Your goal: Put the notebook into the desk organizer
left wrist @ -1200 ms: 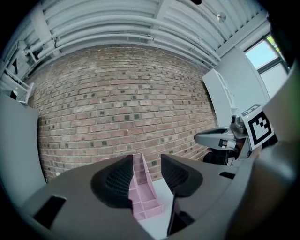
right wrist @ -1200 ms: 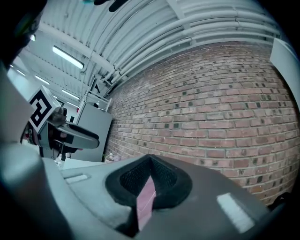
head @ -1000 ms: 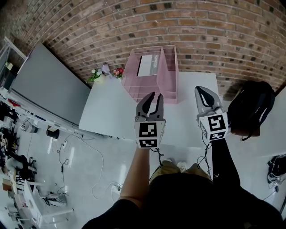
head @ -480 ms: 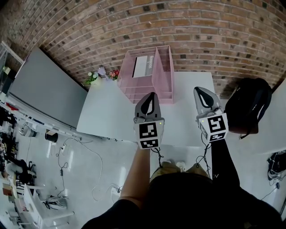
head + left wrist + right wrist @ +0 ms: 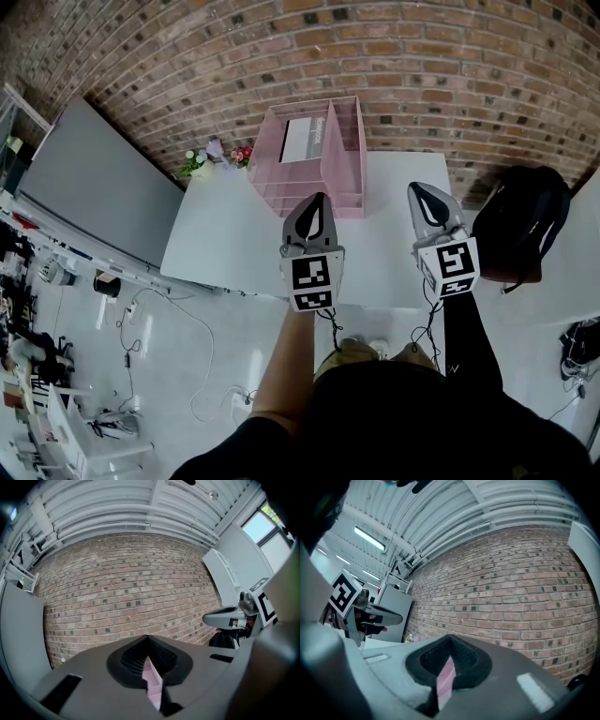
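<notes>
The walls of the pink organizer (image 5: pixel 349 183) hide part of the grey notebook (image 5: pixel 304 141) inside, ahead of the left gripper (image 5: pixel 316 202). That one and the right gripper (image 5: pixel 425 192) are both closed and hold nothing.

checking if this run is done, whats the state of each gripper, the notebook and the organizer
left gripper: shut, nothing held
right gripper: shut, nothing held
notebook: already inside the desk organizer, in its wider compartment
desk organizer: upright at the table's back edge, by the brick wall
</notes>
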The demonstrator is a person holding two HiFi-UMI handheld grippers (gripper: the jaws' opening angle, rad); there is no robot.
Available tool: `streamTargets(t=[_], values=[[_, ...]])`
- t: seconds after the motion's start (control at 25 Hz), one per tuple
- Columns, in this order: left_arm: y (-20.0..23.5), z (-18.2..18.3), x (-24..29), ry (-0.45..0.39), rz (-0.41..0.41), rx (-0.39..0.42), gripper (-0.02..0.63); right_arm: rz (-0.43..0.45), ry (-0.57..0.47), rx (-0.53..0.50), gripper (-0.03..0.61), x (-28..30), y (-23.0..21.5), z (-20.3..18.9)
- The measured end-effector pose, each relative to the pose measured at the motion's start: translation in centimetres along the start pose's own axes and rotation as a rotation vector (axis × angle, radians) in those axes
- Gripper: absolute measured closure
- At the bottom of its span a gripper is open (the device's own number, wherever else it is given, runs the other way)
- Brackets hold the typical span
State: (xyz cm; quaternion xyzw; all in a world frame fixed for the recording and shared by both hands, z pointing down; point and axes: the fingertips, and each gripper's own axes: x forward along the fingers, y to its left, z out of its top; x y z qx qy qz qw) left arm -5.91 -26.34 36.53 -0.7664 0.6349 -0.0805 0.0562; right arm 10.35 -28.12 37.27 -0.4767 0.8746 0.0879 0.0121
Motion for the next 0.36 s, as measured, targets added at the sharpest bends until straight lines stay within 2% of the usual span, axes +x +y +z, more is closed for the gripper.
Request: streamTargets(t=[0.36], values=[[0.53, -0.03, 0.37, 0.001, -0.002, 0.005, 0.606, 0.004, 0.000, -0.001, 0.578, 0.43, -0.02, -0.05]])
